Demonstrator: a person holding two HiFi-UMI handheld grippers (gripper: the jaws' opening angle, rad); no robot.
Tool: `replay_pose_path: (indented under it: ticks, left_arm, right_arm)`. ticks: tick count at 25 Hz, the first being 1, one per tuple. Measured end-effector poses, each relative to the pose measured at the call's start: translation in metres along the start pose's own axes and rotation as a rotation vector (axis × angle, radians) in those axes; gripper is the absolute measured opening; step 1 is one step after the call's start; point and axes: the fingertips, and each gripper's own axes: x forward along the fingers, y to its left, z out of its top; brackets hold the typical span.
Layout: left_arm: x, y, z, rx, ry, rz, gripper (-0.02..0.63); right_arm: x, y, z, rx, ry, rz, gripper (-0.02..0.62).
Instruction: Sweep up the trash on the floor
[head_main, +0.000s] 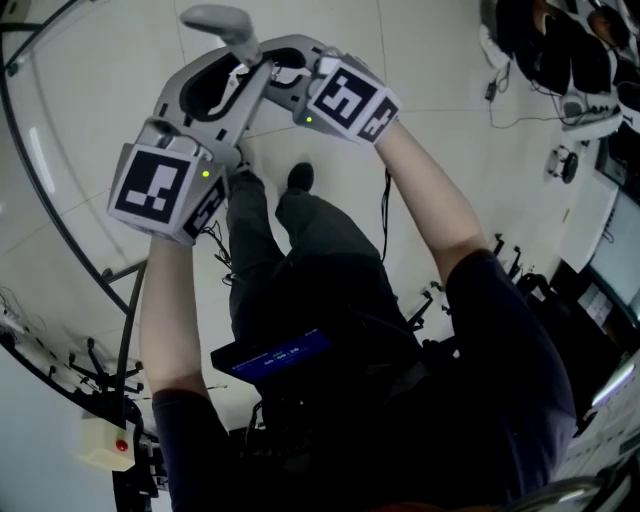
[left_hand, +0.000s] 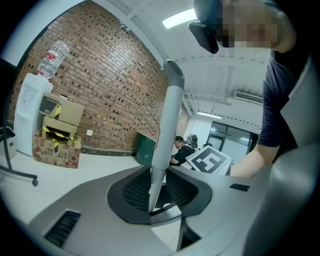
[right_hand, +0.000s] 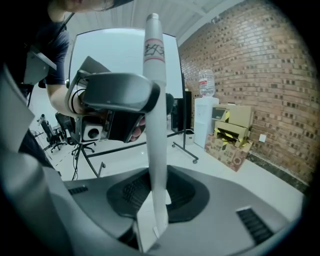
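My left gripper is shut on a grey pole handle that stands upright between its pads and ends in a bent cap. A white pole handle with a red-printed label near its top is clamped upright in my right gripper. In the head view both grippers are held high and close together, the left gripper beside the right gripper, with the grey handle's cap sticking out above them. The lower ends of both poles are hidden, and no trash shows on the pale tiled floor.
Cardboard boxes and a water dispenser stand by the brick wall, with a green bin and a seated person further along. A wheeled whiteboard stands behind. The person's shoe is below the grippers; a curved black rail runs at left.
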Motion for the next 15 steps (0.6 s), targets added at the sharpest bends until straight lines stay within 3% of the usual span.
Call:
replay_pose_path:
  ticks: [7, 11, 15]
  left_arm:
    - [0.013, -0.065, 0.076, 0.103, -0.026, -0.183, 0.086]
    - [0.038, -0.072, 0.126, 0.272, -0.003, -0.263, 0.074]
    - [0.046, -0.077, 0.136, 0.37, 0.024, -0.304, 0.077]
  right_arm:
    - [-0.078, -0.004, 0.055, 0.036, -0.052, -0.141, 0.103]
    - [-0.109, -0.047, 0.092, 0.049, -0.105, -0.299, 0.103]
    - [-0.117, -0.067, 0.098, 0.03, -0.095, -0.434, 0.103]
